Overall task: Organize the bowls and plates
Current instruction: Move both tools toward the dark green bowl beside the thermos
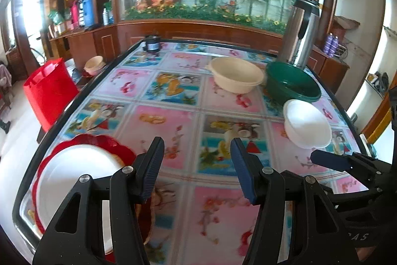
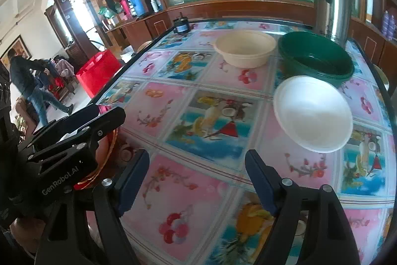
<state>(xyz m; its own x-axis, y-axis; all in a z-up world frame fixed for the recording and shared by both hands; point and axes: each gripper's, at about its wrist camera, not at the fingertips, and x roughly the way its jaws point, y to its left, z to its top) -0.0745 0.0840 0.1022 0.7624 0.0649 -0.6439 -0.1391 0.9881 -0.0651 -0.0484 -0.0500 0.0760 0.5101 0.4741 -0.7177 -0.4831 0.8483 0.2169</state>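
A white plate (image 1: 74,173) lies on a red scalloped plate (image 1: 99,140) at the table's near left, just left of my open, empty left gripper (image 1: 197,165). A white bowl (image 1: 306,123) sits at the right, also in the right wrist view (image 2: 312,113). Behind it stand a green bowl (image 1: 292,83) (image 2: 315,56) and a cream bowl (image 1: 235,77) (image 2: 245,47). My right gripper (image 2: 197,180) is open and empty above the table, near the white bowl; one of its fingers (image 1: 330,160) shows in the left wrist view.
The table (image 1: 173,121) has a colourful floral cover. A steel thermos (image 1: 300,29) stands at the back right, a small dark jar (image 1: 151,44) at the back edge. A red bin (image 1: 49,88) stands beside the table's left. A person (image 2: 32,81) walks far left.
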